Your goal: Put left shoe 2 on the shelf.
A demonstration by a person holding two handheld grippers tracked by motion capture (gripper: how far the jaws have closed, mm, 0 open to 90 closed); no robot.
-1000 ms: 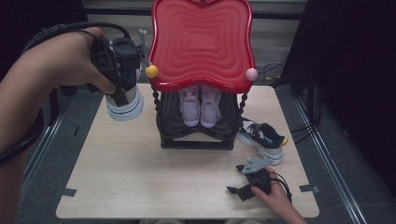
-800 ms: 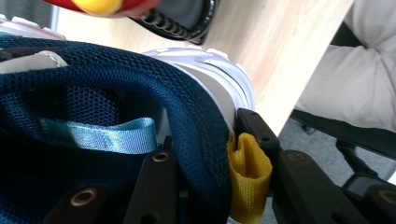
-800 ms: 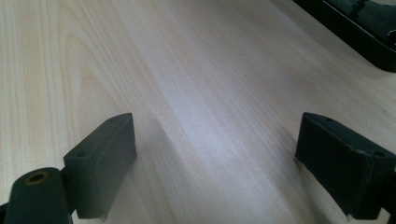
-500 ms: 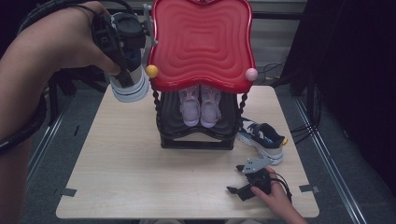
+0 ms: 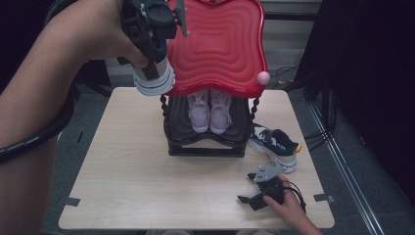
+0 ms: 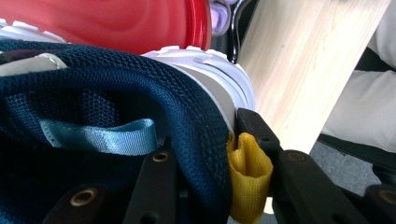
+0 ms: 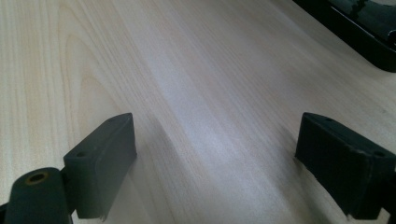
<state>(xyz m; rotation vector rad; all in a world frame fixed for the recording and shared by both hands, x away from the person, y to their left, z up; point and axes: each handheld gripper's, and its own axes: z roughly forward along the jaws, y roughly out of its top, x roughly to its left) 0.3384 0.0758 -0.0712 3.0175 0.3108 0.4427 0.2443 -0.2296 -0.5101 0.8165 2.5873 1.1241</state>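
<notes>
— From above, where's the sneaker (image 5: 154, 78)?
— Clamped in the left gripper (image 5: 149, 29), heel up, at the red shelf's (image 5: 220, 44) left edge.
— Left gripper view?
— Jaws pinch its navy collar (image 6: 154, 93), shelf just beyond.
— Right gripper (image 7: 215, 154)?
— Wide, empty, over the worktop (image 7: 187, 70).

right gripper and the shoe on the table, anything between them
Nothing: in the high view the stretch of table between the right gripper and the dark shoe by the rack is bare wood.
</notes>
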